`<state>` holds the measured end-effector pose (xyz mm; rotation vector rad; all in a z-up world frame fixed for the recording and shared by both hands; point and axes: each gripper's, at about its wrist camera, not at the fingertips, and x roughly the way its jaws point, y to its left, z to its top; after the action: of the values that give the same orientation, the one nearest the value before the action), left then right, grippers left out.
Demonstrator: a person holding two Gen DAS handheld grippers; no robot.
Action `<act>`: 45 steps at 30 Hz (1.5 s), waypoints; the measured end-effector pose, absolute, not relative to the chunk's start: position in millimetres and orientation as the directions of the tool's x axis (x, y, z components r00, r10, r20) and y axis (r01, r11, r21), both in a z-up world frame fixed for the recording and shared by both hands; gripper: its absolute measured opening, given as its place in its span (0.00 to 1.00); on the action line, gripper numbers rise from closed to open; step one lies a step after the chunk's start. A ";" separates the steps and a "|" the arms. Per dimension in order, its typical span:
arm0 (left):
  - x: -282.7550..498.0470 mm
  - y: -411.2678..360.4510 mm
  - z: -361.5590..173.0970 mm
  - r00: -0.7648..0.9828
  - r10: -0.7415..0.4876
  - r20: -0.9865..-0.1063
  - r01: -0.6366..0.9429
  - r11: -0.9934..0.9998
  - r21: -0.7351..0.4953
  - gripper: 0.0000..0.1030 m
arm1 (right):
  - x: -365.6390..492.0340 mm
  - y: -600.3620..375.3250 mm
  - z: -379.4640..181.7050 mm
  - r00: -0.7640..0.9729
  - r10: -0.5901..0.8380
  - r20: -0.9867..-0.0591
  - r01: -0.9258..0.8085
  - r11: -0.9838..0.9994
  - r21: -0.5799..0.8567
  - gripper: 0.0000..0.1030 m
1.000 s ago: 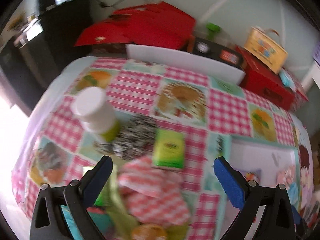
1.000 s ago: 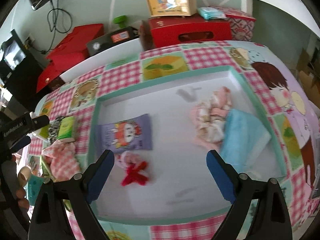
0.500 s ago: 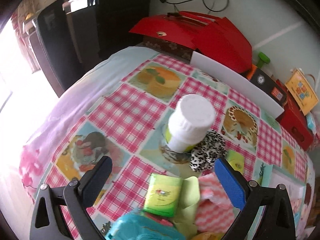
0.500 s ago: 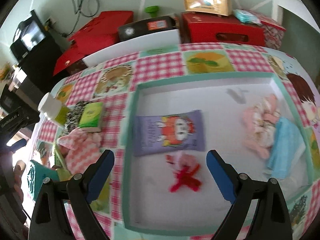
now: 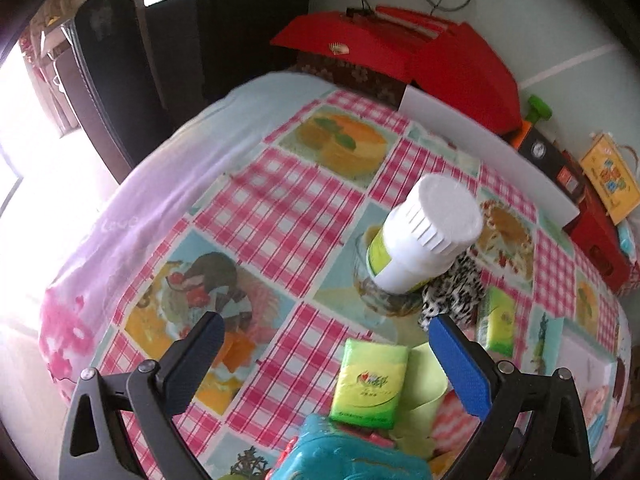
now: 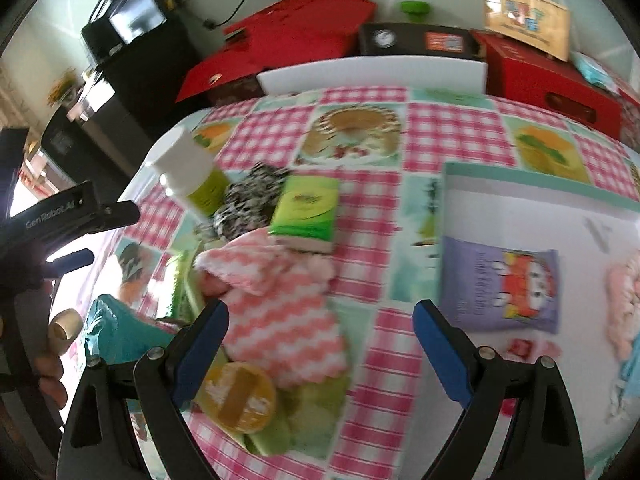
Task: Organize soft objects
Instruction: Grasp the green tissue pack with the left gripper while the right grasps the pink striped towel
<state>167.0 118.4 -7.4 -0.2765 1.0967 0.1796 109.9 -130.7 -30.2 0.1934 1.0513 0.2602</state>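
Observation:
My right gripper [image 6: 320, 320] is open and empty above a pink-and-white zigzag cloth [image 6: 280, 304] lying on the checked tablecloth. A green tissue pack [image 6: 306, 208] and a black-and-white scrunchie [image 6: 248, 196] lie just beyond the cloth. The white tray [image 6: 520, 208] at the right holds a purple snack pack [image 6: 504, 288] and pink soft things [image 6: 624, 300]. My left gripper [image 5: 324, 344] is open and empty over the table's left part, near a green tissue pack [image 5: 370, 384] and the scrunchie [image 5: 452, 296].
A white-capped bottle [image 5: 424, 236] stands by the scrunchie. A teal object [image 5: 344, 456] and a light green piece [image 5: 424, 376] lie below the left gripper. An orange round thing [image 6: 236, 396] sits near the right gripper's left finger. Red boxes [image 6: 540, 80] line the far wall.
The right gripper has swung left from over the tray to over the pink zigzag cloth. The left gripper has turned left, now facing the table's left part and the bottle.

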 end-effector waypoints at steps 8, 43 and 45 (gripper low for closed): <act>174.6 113.8 -16.1 0.381 -0.038 -0.924 -0.208 0.970 -0.125 1.00 | 119.8 -105.5 -53.7 0.393 0.328 -0.859 -0.164 0.944 0.285 0.91; 214.1 67.2 -77.8 0.086 -0.142 -0.986 -0.080 0.986 -0.149 0.61 | 122.8 -104.6 -58.1 0.341 0.437 -0.832 -0.235 0.897 0.374 0.13; 212.8 65.3 -78.9 0.087 -0.150 -0.985 -0.073 0.985 -0.157 0.56 | 122.5 -105.8 -57.1 0.345 0.445 -0.826 -0.235 0.893 0.383 0.11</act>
<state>212.8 65.3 -78.9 -0.1816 1.4851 -0.0584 122.5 -105.8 -57.1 0.2101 1.1366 0.4455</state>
